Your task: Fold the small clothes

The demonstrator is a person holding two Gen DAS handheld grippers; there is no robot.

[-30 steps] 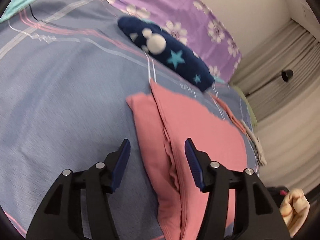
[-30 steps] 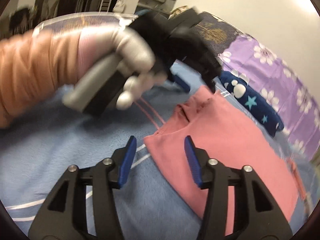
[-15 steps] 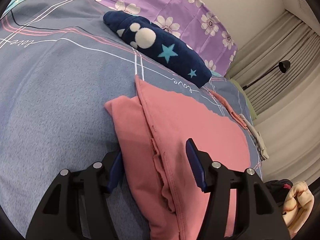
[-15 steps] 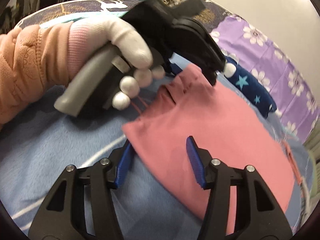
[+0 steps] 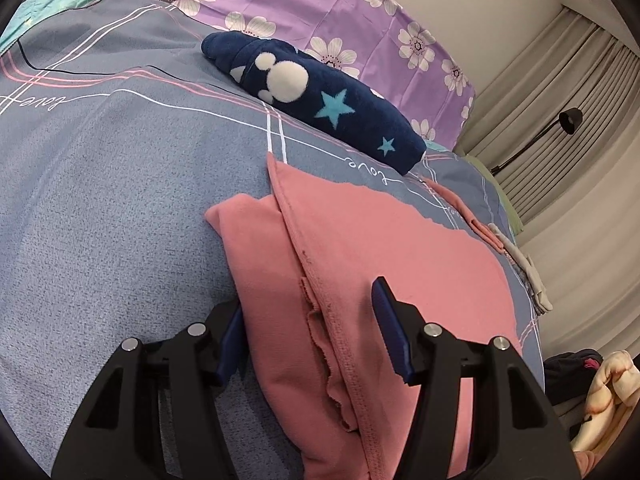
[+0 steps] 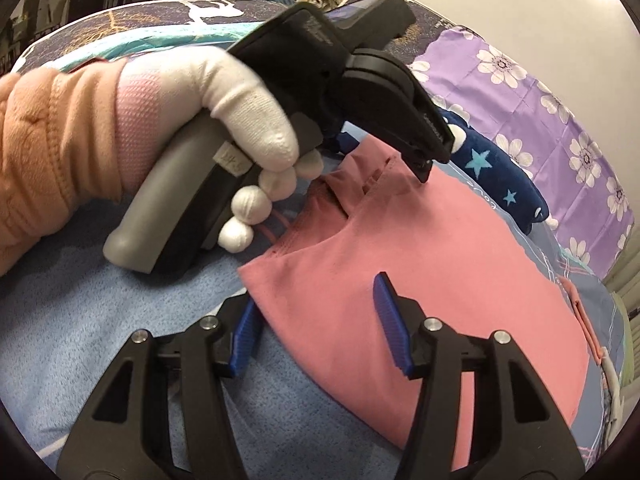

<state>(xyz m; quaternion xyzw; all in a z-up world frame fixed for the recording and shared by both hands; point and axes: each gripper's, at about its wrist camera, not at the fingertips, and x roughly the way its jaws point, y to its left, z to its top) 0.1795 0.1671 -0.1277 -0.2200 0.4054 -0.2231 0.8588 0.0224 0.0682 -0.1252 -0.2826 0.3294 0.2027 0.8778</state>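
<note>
A pink garment [image 5: 400,264] lies partly folded on the blue-grey bedspread [image 5: 100,200]. My left gripper [image 5: 308,324] is open, its jaws straddling the garment's thick left edge with the ruffled hem. In the right wrist view the same garment [image 6: 420,272] lies flat, and my right gripper [image 6: 316,320] is open with its jaws straddling the garment's near corner. The left gripper also shows in the right wrist view [image 6: 384,148], held by a white-gloved hand, its tips at the garment's far corner.
A navy plush item with stars [image 5: 320,96] lies beyond the garment, before a purple flowered pillow [image 5: 360,24]. More small clothes [image 5: 520,264] lie along the bed's right edge. Curtains [image 5: 580,120] hang at the right.
Both grippers have moved forward and down onto the pink garment, so each now straddles an edge of it. Both jaws stay open.
</note>
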